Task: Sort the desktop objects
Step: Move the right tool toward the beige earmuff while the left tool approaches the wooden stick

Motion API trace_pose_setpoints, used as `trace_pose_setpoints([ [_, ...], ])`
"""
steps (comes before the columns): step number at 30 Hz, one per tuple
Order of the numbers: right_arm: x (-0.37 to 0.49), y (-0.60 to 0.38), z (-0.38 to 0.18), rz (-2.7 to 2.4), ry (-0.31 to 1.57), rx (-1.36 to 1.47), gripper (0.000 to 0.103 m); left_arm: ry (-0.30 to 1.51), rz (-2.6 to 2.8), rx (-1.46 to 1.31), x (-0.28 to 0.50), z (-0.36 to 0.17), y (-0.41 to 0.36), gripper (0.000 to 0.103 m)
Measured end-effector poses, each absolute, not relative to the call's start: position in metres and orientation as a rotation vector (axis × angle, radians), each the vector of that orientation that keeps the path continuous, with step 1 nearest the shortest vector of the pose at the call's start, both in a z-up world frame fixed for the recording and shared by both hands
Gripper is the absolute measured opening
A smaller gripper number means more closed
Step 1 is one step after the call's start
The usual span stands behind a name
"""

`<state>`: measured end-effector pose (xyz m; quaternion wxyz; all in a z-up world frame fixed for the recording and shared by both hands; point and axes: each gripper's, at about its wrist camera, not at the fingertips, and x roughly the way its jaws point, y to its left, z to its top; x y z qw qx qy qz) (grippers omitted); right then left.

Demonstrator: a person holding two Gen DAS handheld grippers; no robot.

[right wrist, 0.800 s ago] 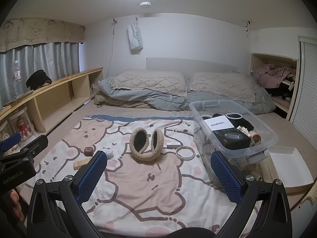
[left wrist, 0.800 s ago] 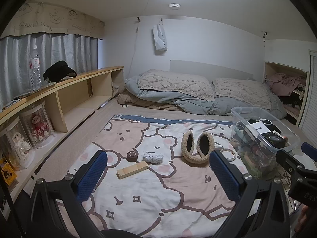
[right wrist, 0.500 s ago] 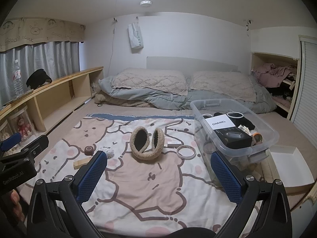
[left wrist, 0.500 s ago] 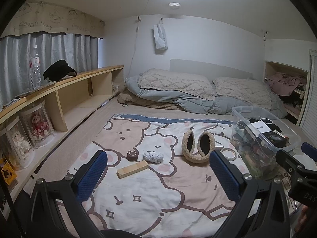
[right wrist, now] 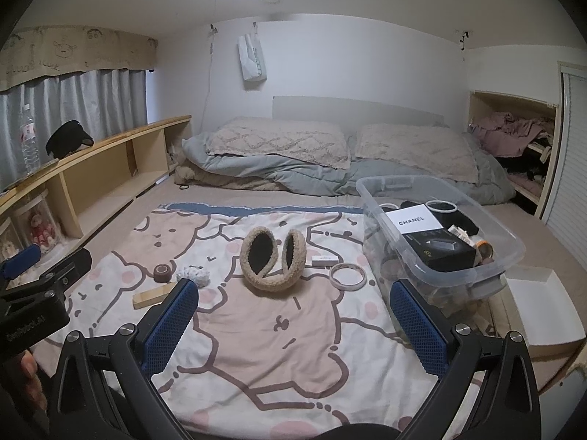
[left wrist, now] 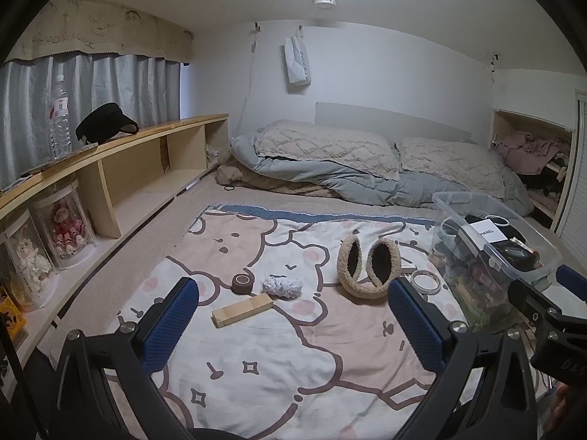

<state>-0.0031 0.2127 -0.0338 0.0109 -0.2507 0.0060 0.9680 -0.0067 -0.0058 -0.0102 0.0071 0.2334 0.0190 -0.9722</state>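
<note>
Two grippers are held above a bear-print blanket (left wrist: 256,359), each tilted downward, and both are seen with their blue-padded fingers spread as wide as they go — nothing is gripped or touched by either one. The left gripper (left wrist: 293,315) is framed by its own fingers (left wrist: 170,324), and just beyond the gap between them a wooden block (left wrist: 243,309) is laid flat on the blanket. Slightly farther out, a brown tape roll (left wrist: 243,282) and a crumpled white scrunchie (left wrist: 282,286) are set side by side, close together but apart. Beyond the right-hand finger a pair of fluffy beige earmuffs (left wrist: 368,267) is stood on its band, and a thin white ring (left wrist: 425,280) is seen just beside that fingertip.

From the right gripper (right wrist: 293,315) the same earmuffs (right wrist: 273,262) are found straight ahead between the fingers (right wrist: 418,324), with the ring (right wrist: 347,275) and a small white box (right wrist: 324,260) to their right. The block (right wrist: 154,294) is partly hidden behind the left-hand fingertip. Beyond the right-hand finger a clear plastic bin (right wrist: 488,256) is placed, already filled with assorted items, among them a white card and a black box. A white tray (right wrist: 546,304) is set past the bin's near corner — off the blanket.
</note>
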Motion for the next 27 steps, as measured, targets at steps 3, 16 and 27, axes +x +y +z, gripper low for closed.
trace_pose_setpoints([
  [3, -0.009, 0.211, -0.039, 3.015, 0.018, -0.809, 0.103, 0.058, -3.039, 0.742, -0.012, -0.015, -0.004, 0.103],
  [16, -0.035, 0.213, -0.065, 2.984, 0.040, -0.913, 0.103, 0.064, -2.993, 0.858, -0.038, -0.043, -0.007, 0.103],
  [27, -0.066, 0.213, -0.097, 2.951, 0.061, -1.036, 0.103, 0.066, -2.947, 0.947, -0.068, -0.070, -0.005, 0.103],
])
